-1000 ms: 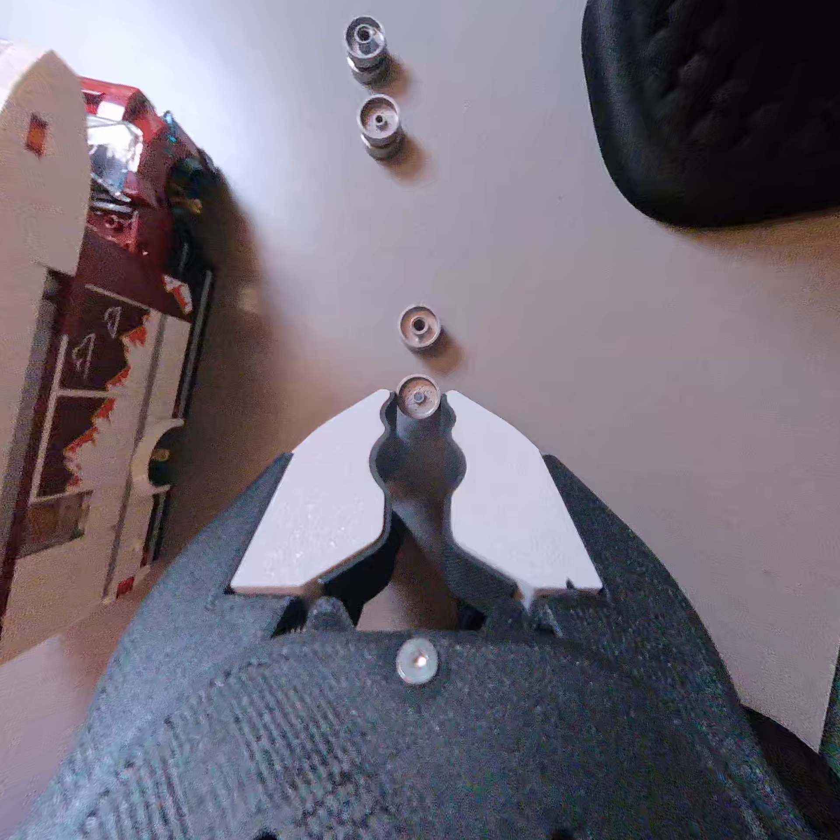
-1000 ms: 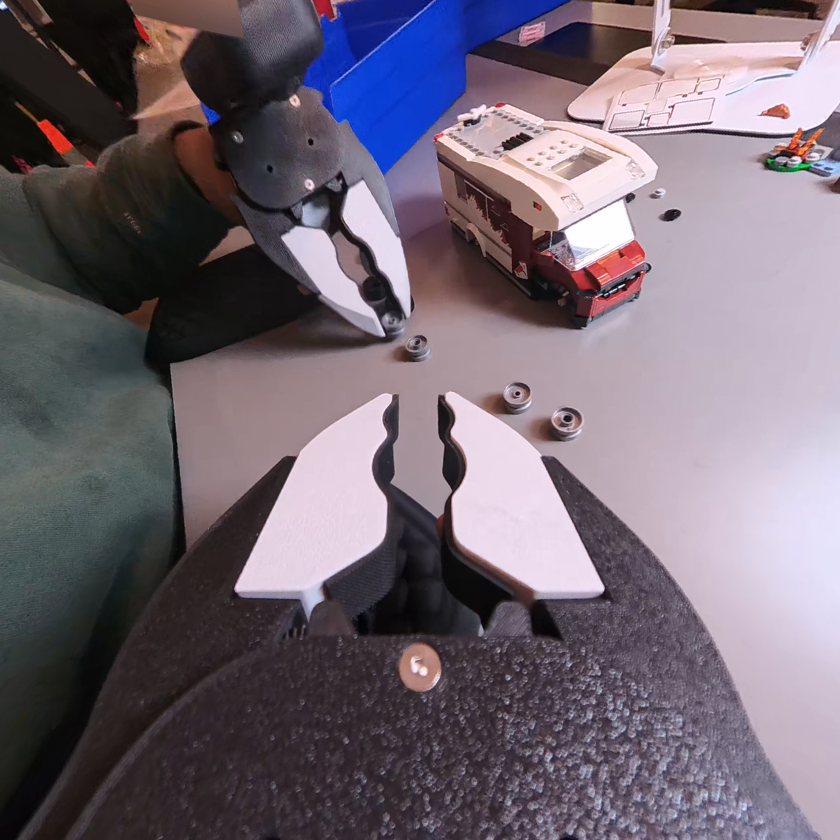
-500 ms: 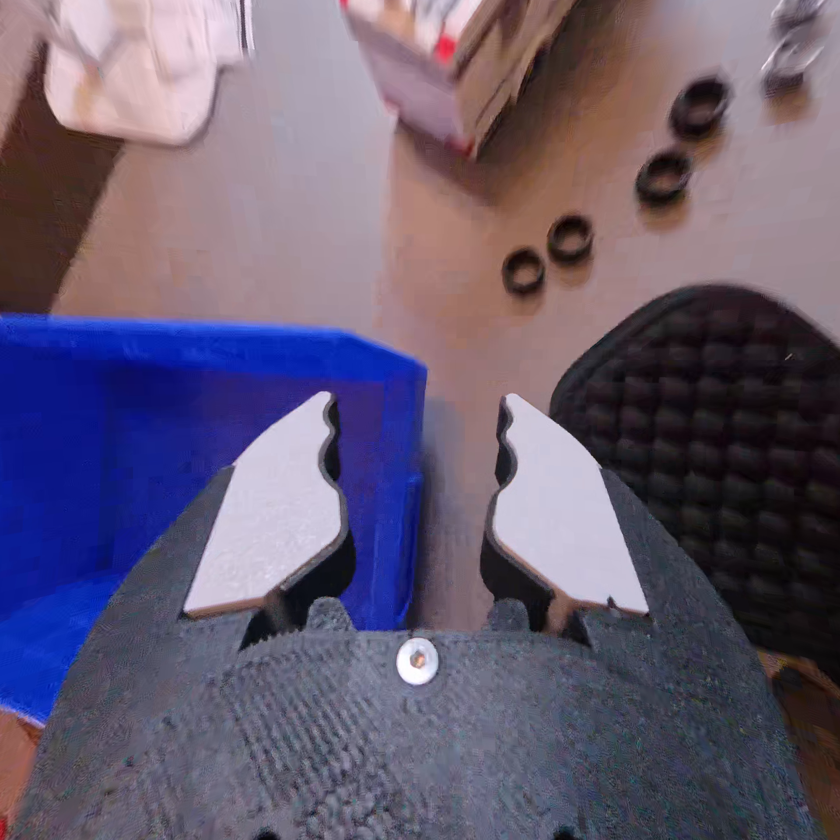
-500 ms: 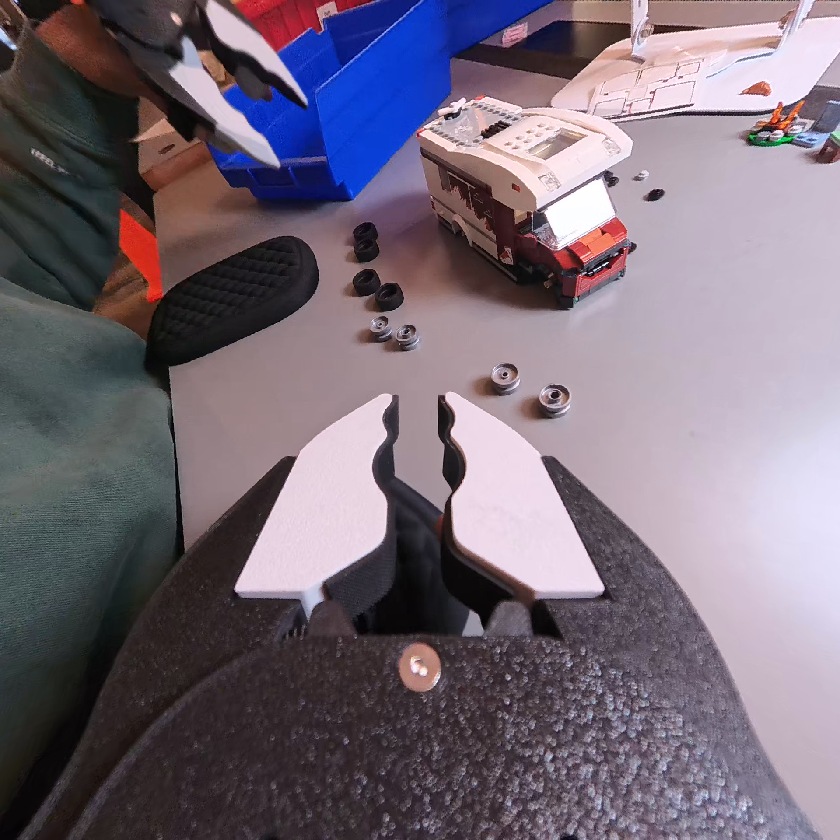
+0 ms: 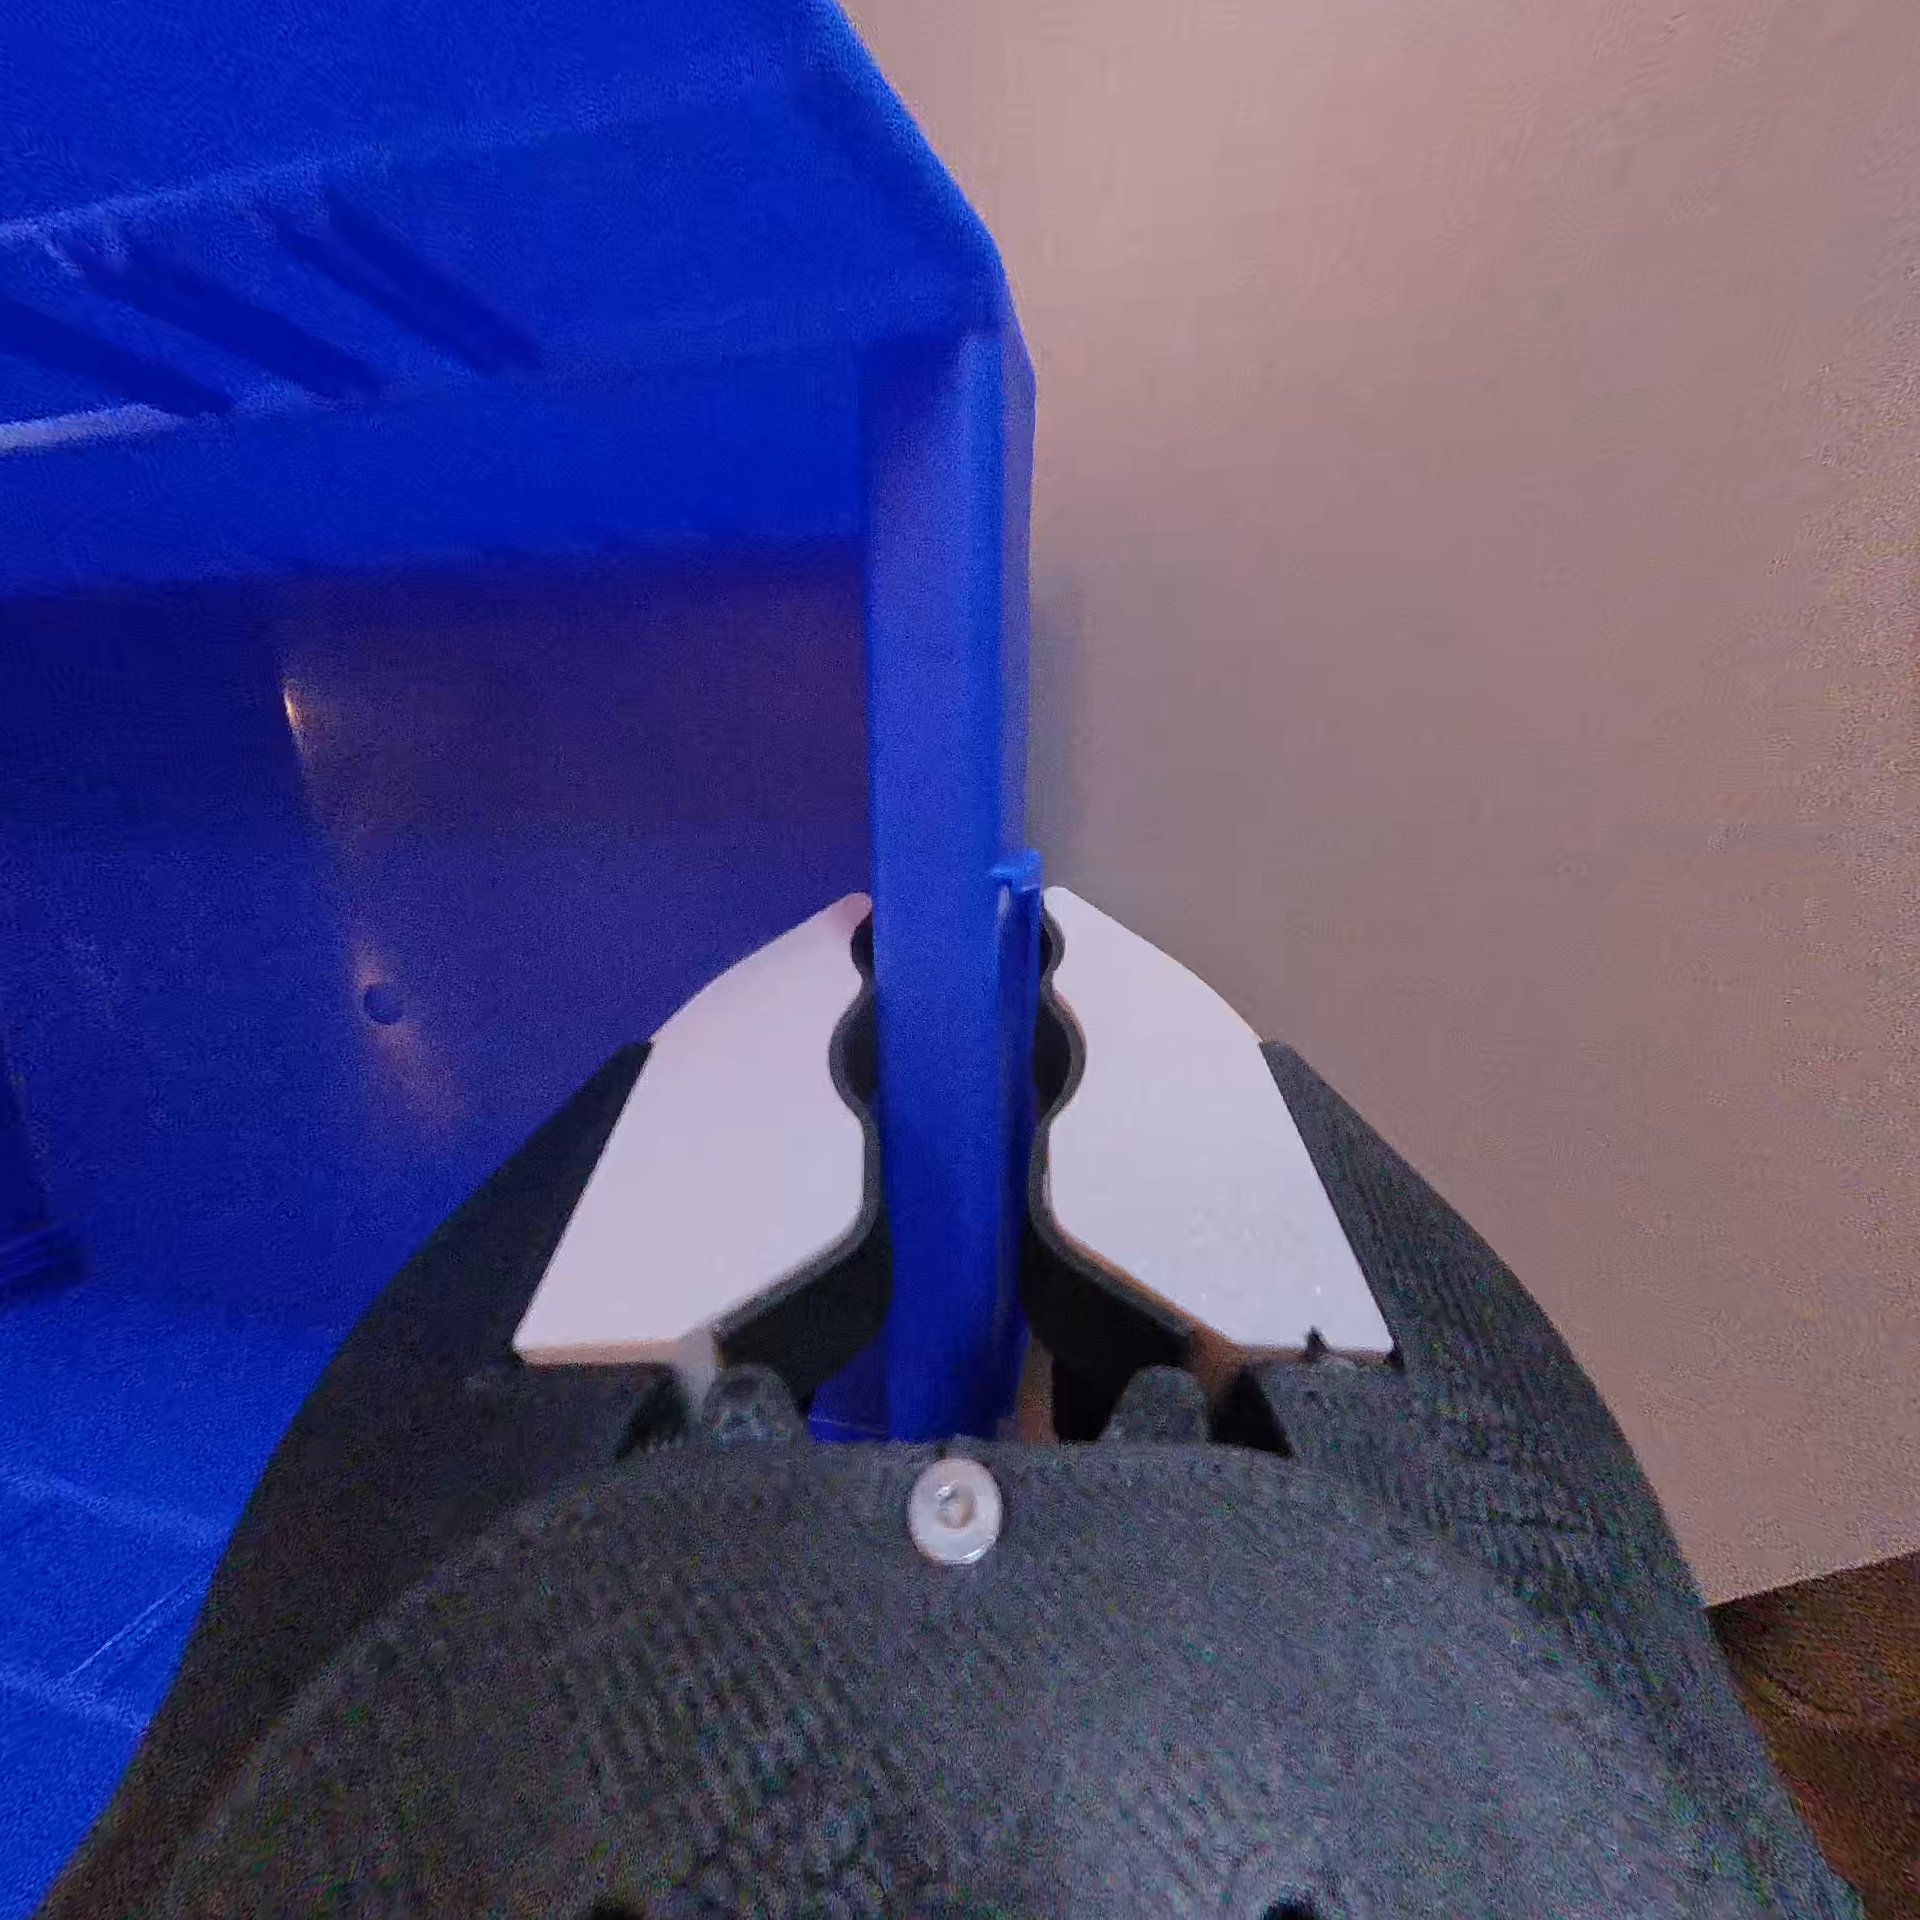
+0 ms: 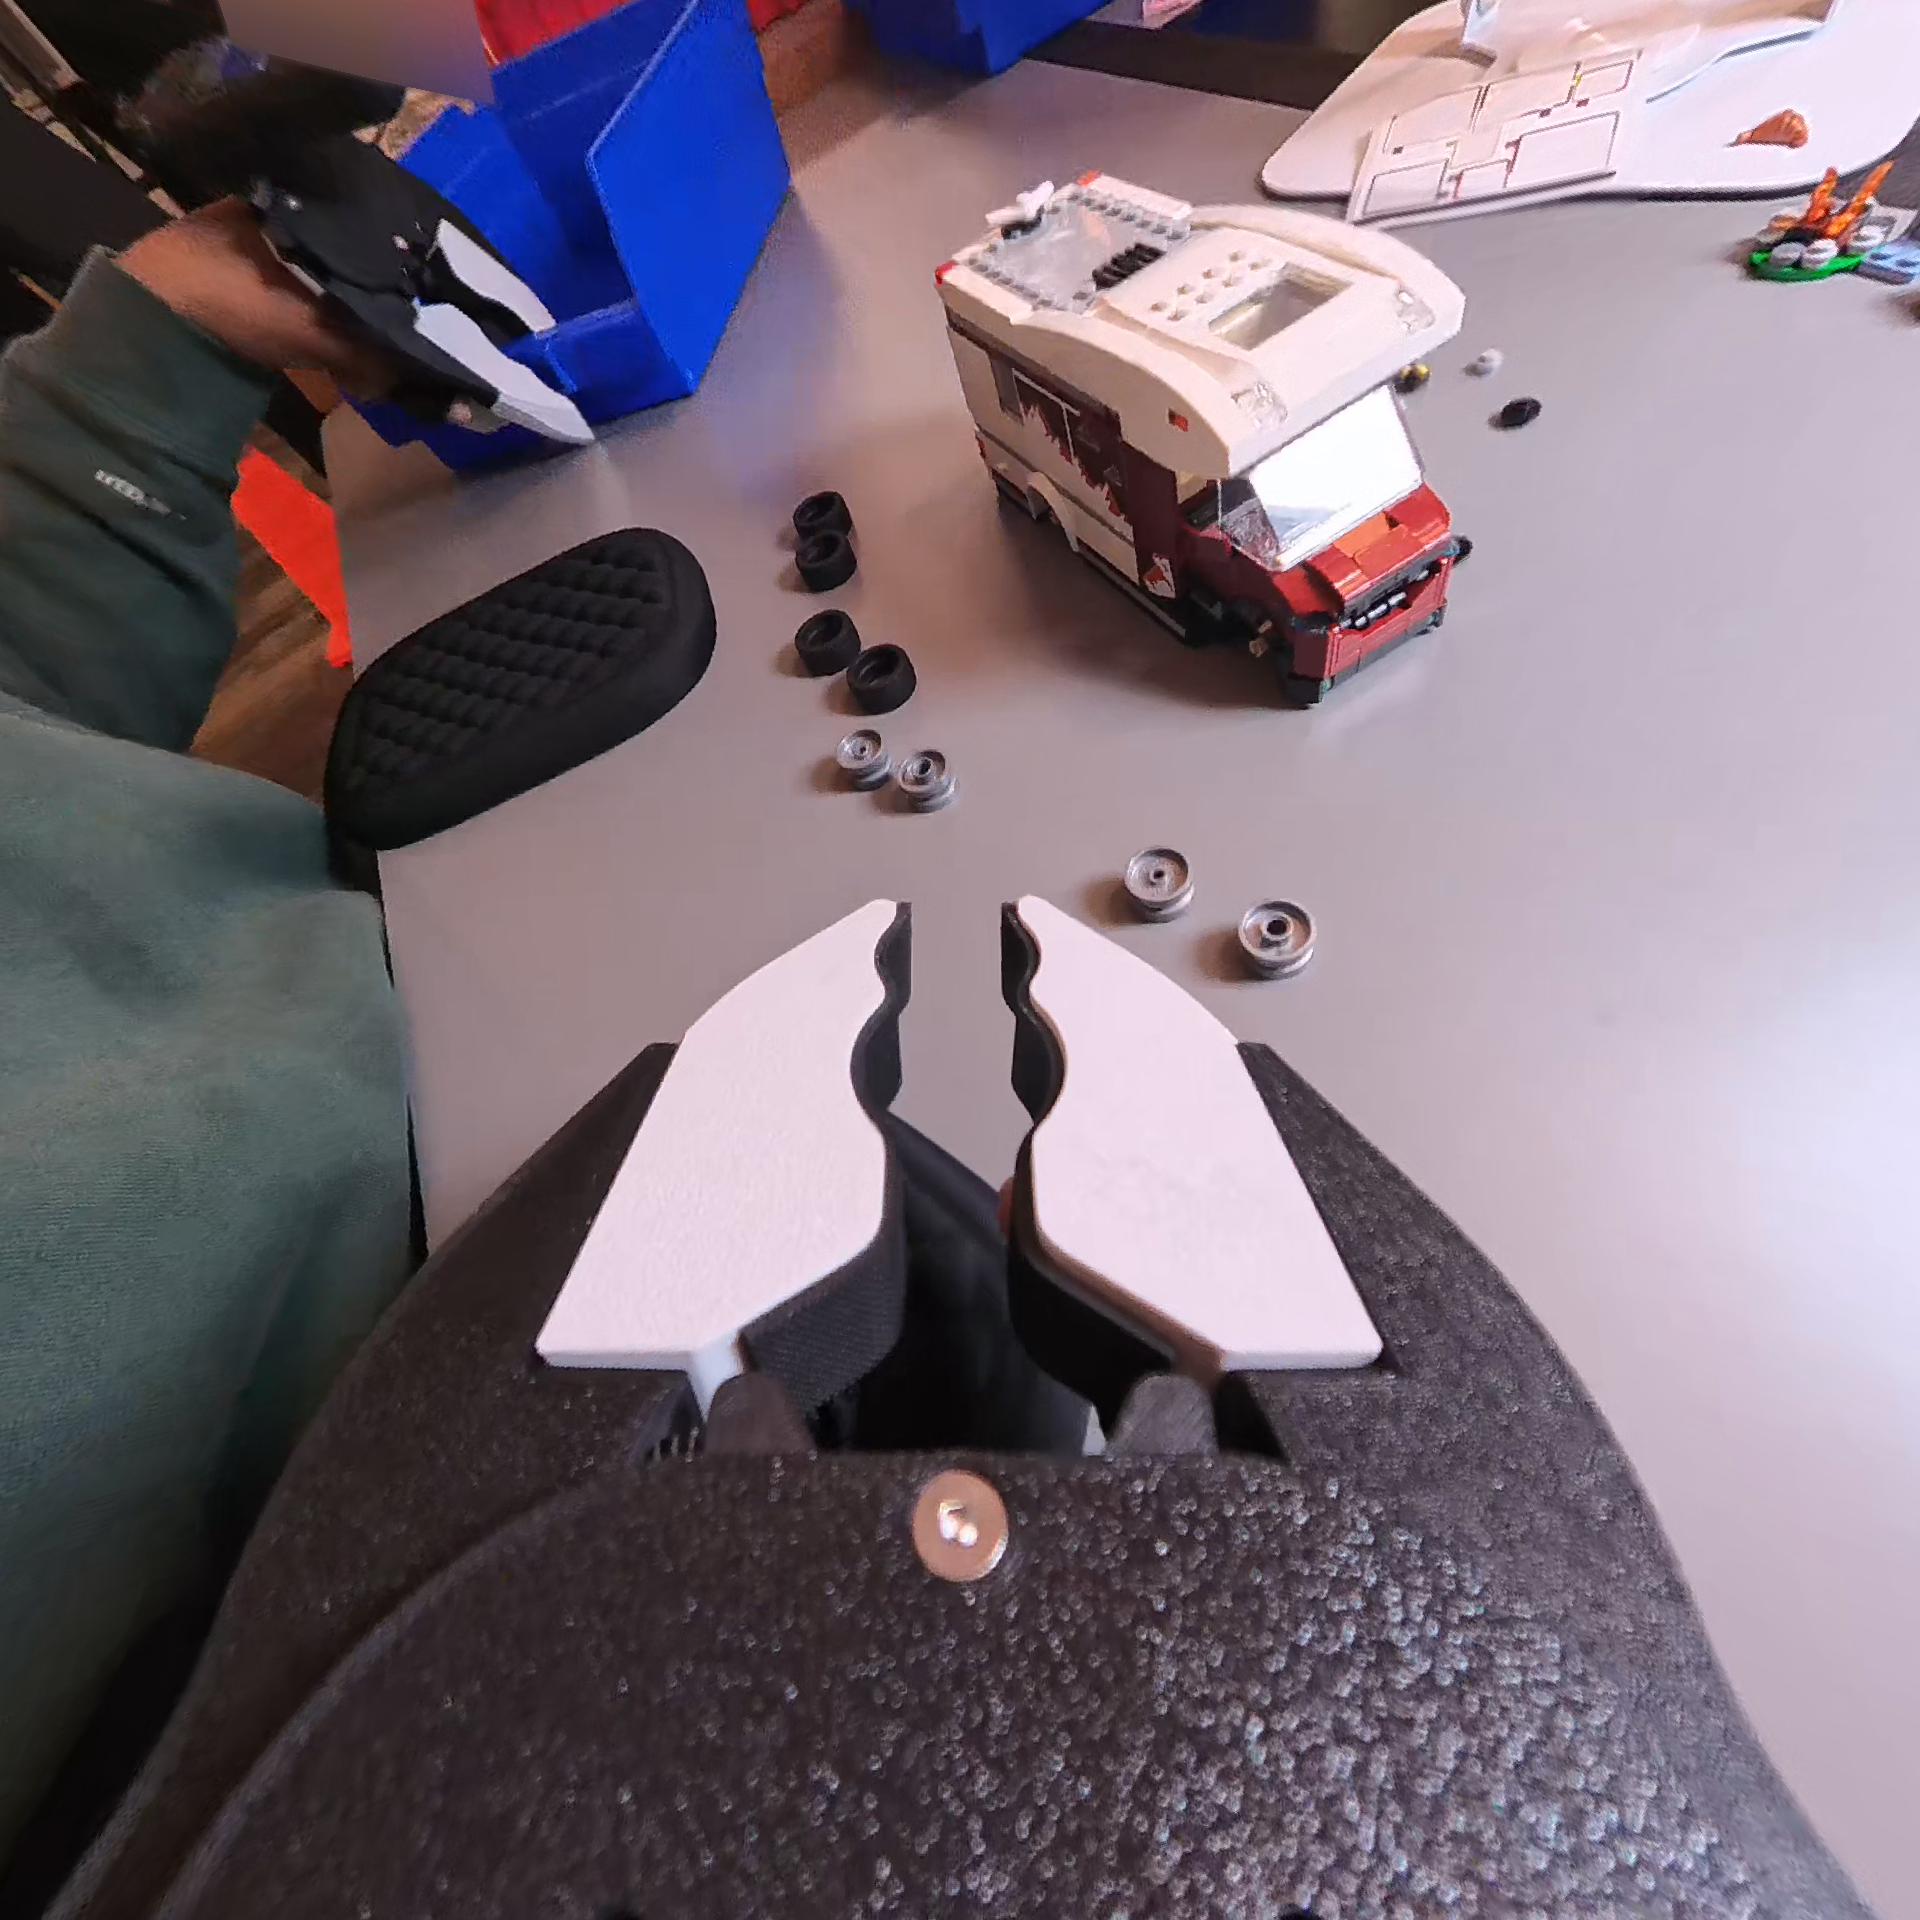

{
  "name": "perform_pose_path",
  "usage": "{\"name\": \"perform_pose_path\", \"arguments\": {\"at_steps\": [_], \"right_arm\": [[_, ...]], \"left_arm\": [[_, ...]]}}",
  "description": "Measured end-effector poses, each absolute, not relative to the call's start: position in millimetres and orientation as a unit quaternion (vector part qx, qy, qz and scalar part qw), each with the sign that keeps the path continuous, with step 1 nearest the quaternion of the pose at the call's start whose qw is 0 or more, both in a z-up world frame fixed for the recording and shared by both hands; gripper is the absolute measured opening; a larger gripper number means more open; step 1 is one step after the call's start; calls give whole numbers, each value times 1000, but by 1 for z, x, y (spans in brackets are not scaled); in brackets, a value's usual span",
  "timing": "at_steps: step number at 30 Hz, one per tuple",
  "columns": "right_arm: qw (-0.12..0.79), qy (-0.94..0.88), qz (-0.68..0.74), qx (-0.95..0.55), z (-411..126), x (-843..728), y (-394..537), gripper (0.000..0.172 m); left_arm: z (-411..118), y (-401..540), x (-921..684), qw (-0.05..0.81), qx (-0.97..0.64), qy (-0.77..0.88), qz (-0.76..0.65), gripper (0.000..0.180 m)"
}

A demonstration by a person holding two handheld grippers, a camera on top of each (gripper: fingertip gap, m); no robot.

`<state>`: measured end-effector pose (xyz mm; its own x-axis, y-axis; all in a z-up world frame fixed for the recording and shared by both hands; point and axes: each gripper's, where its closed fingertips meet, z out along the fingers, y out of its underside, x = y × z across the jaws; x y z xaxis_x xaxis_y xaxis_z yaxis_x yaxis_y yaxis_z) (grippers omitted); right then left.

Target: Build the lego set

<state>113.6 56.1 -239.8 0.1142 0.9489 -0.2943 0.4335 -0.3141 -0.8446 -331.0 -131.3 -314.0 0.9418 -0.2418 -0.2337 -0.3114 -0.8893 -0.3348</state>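
My left gripper (image 5: 956,914) is shut on the side wall (image 5: 935,623) of a blue plastic bin, with one pad inside the bin and one outside. In the right wrist view it (image 6: 520,390) sits at the low front corner of the blue bin (image 6: 665,208), at the table's far left. My right gripper (image 6: 956,909) hovers over the grey table (image 6: 1558,1039) with a narrow gap between its fingers and nothing in it. Two grey wheel hubs (image 6: 1158,883) (image 6: 1276,937) lie just right of its tips. Two more hubs (image 6: 896,771) lie ahead of it.
Several black tyres (image 6: 828,641) lie beyond the hubs. A white and dark red brick camper van (image 6: 1195,416) stands at centre right. A black padded rest (image 6: 520,665) lies left. A white printed sheet (image 6: 1558,125) and small loose parts (image 6: 1803,244) are far right. A green sleeve (image 6: 156,1039) fills the left. The tips of one gripper are about 50 cm away from the tips of the other.
My left gripper left the grey hub on the table, swung left to the blue bin, opened wide, then closed on the bin's wall. My right gripper stayed nearly still.
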Motion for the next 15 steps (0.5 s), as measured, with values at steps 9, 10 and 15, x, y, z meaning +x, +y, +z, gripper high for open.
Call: {"name": "perform_pose_path", "arguments": {"at_steps": [9,10,15], "right_arm": [[291,-537,427,-666,-236,83,42,16],[291,-538,425,-667,-236,83,40,16],[304,-547,402,-669,-245,81,37,16]], "left_arm": [[-312,-92,-392,212,-946,225,98,29],[-308,-90,-395,217,-945,223,106,36],[-233,-64,-324,408,-884,217,74,36]]}}
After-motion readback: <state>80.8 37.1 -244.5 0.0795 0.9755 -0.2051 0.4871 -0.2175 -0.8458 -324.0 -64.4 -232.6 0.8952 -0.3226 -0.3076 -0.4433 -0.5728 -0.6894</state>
